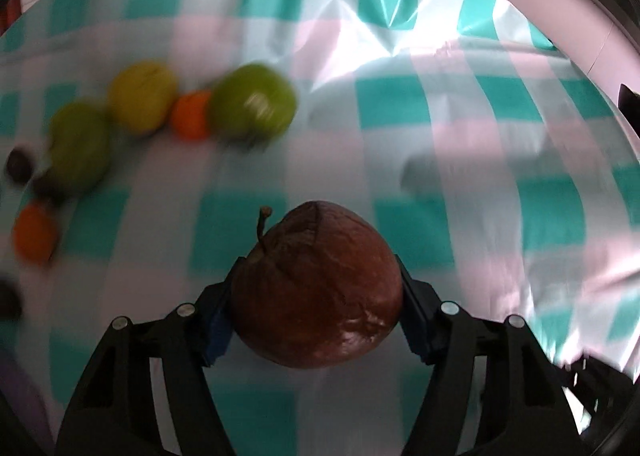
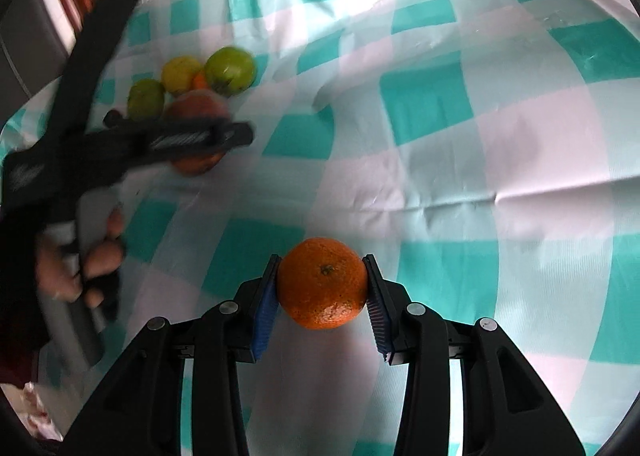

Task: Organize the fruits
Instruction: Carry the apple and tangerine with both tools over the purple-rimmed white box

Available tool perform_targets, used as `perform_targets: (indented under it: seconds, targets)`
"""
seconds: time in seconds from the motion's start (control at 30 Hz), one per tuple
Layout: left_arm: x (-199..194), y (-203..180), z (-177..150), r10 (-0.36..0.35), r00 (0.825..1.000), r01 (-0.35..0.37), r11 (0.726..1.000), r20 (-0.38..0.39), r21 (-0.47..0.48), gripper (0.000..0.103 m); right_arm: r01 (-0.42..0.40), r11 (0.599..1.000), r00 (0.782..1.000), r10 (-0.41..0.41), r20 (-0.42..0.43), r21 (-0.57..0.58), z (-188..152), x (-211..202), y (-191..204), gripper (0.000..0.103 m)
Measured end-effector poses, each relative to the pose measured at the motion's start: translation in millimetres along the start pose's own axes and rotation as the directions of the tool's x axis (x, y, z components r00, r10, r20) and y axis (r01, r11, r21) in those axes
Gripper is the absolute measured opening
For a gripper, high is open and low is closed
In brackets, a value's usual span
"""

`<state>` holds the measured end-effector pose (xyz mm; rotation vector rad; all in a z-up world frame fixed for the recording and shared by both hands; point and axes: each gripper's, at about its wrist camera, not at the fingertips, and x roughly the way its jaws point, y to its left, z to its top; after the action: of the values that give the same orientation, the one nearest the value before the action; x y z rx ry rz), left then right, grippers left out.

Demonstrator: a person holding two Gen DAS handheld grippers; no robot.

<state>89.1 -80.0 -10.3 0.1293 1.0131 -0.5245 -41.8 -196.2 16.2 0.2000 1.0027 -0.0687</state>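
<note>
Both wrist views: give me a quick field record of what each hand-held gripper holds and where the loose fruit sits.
left hand-held gripper: shut on a brown apple, stem up
right hand-held gripper: shut on an orange
surface: teal and white checked cloth
loose fruit: cluster at far left of the cloth, green apple, yellow fruit, second green fruit, small orange
other: dark small fruits at left edge, blurred; kind unclear
</note>
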Motion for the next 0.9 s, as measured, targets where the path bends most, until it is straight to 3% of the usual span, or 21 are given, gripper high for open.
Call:
perform_targets:
  seconds: [0.17, 0.33, 0.53, 0.63, 0.77, 0.9]
  targets:
    - [-63, 7, -66, 0.049, 0.999, -0.050, 0.997, -0.024, -0.055, 0.068, -0.030, 0.998, 0.997, 0.026, -0.074, -0.064, -8, -15, 19, 0.040]
    - [-119, 28, -63, 0.098, 0.995, -0.100, 0.988, -0.019, -0.114, 0.069, -0.040, 0.983, 0.993, 0.020, -0.115, -0.178, -1, -37, 57, 0.040]
    - [-197, 48, -74, 0.184, 0.982, -0.178, 0.976, 0.038, -0.128, 0.069, -0.031, 0.921, 0.998, 0.009, -0.059, -0.389, 10, -74, 109, 0.040]
    - [-233, 45, -72, 0.244, 0.965, -0.228, 0.962, 0.098, -0.148, 0.069, -0.027, 0.886, 1.000, 0.023, -0.014, -0.463, 21, -99, 127, 0.040]
    - [-282, 70, -71, 0.295, 0.937, -0.263, 0.948, 0.187, -0.179, 0.069, -0.028, 0.844, 0.996, 0.070, 0.059, -0.536, 31, -131, 152, 0.040]
    - [-309, 81, -83, 0.342, 0.917, -0.292, 0.926, 0.204, -0.239, 0.069, -0.038, 0.816, 0.988, 0.118, 0.102, -0.577, 29, -154, 177, 0.040]
